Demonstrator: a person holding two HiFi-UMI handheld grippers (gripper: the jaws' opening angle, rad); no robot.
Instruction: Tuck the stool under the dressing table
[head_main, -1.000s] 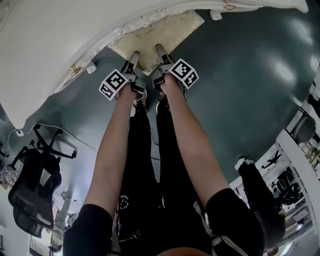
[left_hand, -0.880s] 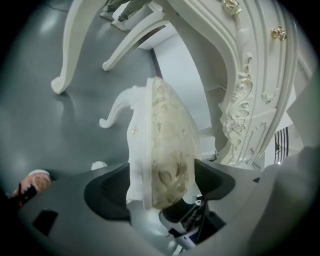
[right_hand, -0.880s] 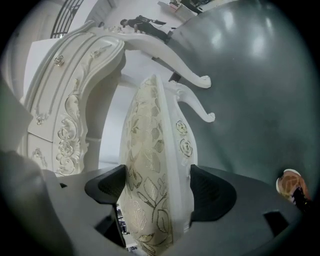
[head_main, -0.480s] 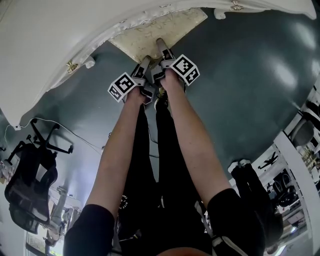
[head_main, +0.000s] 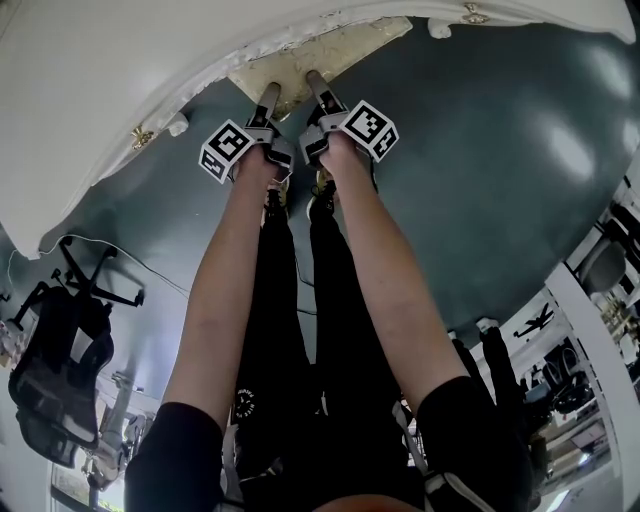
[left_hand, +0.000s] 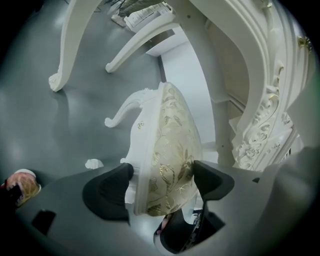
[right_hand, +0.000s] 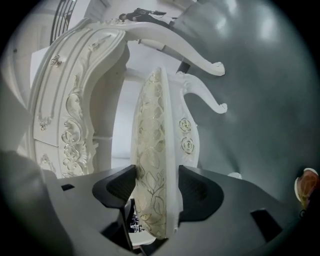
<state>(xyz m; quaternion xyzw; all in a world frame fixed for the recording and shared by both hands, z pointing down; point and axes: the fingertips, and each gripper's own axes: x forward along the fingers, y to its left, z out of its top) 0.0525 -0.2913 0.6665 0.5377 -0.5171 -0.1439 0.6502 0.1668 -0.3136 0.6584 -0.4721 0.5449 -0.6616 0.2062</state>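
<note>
The stool (head_main: 330, 50), white-framed with a cream and gold cushion, lies mostly beneath the white dressing table (head_main: 110, 80); only a strip of cushion shows. My left gripper (head_main: 269, 96) clamps the seat's near edge, cushion (left_hand: 172, 145) filling the gap between its pads (left_hand: 107, 187). My right gripper (head_main: 313, 82) holds the same edge beside it. Its jaws have just been closing, and both pads (right_hand: 200, 192) now press on the seat (right_hand: 152, 150). Curved stool legs (right_hand: 205, 97) point away over the grey floor.
The table's carved apron (right_hand: 75, 115) and curved legs (left_hand: 62, 60) flank the stool closely. A table foot (head_main: 178, 126) stands left of my grippers, another (head_main: 440, 28) to the right. A black office chair (head_main: 55, 350) and a cable (head_main: 150, 265) are at lower left; white shelving (head_main: 600, 310) is at right.
The stool has slid further under the table; less cushion shows. Both grippers have moved toward the table edge, the left one dipping back halfway and returning.
</note>
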